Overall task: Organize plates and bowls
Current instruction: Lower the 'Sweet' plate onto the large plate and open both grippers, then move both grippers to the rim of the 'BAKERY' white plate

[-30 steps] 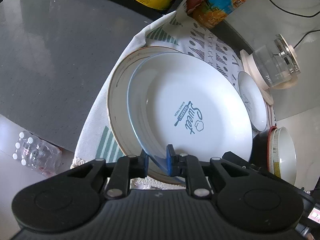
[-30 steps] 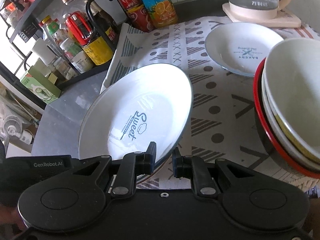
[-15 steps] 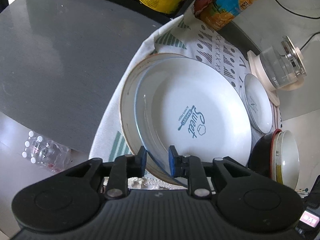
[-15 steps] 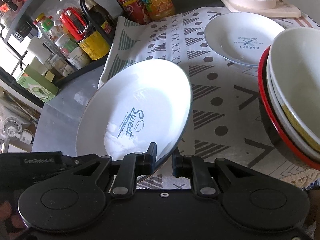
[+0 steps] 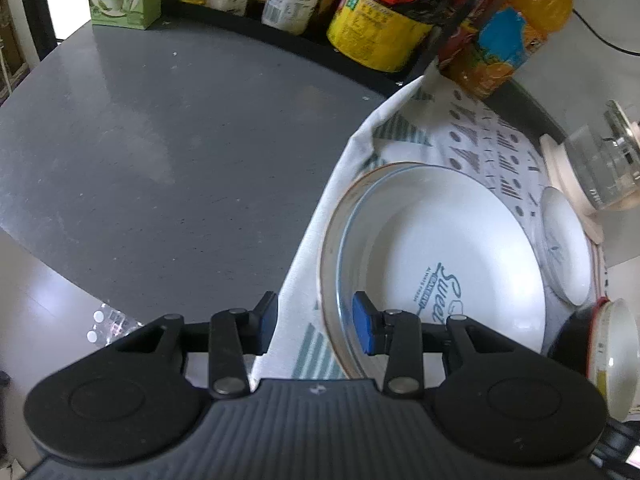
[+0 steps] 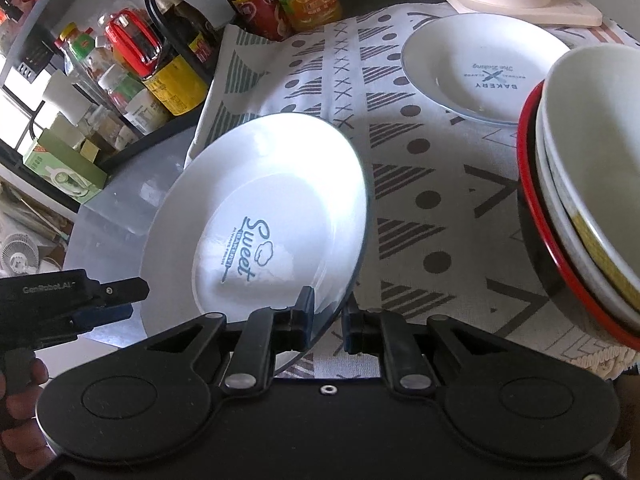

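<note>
A patterned cloth (image 6: 424,184) covers part of a grey round table (image 5: 160,152). The left gripper (image 5: 314,320) stands wide open, its right pad inside the near rim of the Sweet plate (image 5: 444,264), which rests in a brown-rimmed plate (image 5: 332,240). The right gripper (image 6: 326,318) is narrowly parted around the Sweet plate's edge; whether it touches, I cannot tell. At its 2 o'clock, nested bowls (image 6: 580,200) sit in a red-rimmed black bowl (image 6: 536,248). At 1 o'clock lies a small Bakery plate (image 6: 480,64).
</note>
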`<state>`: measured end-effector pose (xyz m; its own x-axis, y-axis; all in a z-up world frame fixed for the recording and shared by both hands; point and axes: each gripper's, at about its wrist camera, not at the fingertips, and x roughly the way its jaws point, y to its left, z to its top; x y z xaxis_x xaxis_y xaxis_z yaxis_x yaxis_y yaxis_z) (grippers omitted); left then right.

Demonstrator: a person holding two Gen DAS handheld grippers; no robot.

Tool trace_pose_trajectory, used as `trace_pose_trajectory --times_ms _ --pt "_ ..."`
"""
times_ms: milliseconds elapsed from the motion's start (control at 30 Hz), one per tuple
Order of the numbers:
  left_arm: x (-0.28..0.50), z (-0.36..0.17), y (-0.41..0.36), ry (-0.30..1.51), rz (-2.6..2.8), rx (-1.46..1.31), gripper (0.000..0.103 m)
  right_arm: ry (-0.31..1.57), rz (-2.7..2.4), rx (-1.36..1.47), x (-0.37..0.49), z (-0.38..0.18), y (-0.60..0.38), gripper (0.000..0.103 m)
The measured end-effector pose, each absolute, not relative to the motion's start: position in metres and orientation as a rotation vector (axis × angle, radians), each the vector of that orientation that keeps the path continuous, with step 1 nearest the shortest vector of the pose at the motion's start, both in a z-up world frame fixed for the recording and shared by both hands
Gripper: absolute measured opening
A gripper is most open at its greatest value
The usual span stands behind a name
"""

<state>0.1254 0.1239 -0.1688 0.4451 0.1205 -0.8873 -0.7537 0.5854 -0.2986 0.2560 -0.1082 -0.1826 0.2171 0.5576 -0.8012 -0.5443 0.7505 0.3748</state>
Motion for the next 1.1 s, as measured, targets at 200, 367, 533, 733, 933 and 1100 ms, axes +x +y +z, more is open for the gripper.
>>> trace_pose_trajectory --times_ms 200,367,533,733,933,1100 --pt "0.125 -0.175 0.129 0.954 0.631 -0.783 0.039 1.129 0.769 0.004 0.26 -0.184 -0.106 0.015" --pt "0.127 -0.171 0.131 0.951 0.645 -0.77 0.039 1.145 0.775 -0.02 0.262 -0.182 -0.103 0.018" --pt "0.13 -0.164 0.137 0.958 0.616 -0.8 0.041 1.122 0.805 -0.032 0.262 -0.169 -0.103 0.038" --pt "0.14 -0.14 0.138 0.911 0.613 -0.774 0.081 1.062 0.829 -0.005 0.268 -0.145 -0.107 0.07" --pt "0.161 -0.12 0.135 0.896 0.583 -0.736 0.086 0.963 0.831 -0.003 0.277 -0.114 -0.112 0.096" --pt "0.18 -0.113 0.129 0.878 0.52 -0.731 0.095 0.932 0.8 0.005 0.29 -0.101 -0.118 0.102"
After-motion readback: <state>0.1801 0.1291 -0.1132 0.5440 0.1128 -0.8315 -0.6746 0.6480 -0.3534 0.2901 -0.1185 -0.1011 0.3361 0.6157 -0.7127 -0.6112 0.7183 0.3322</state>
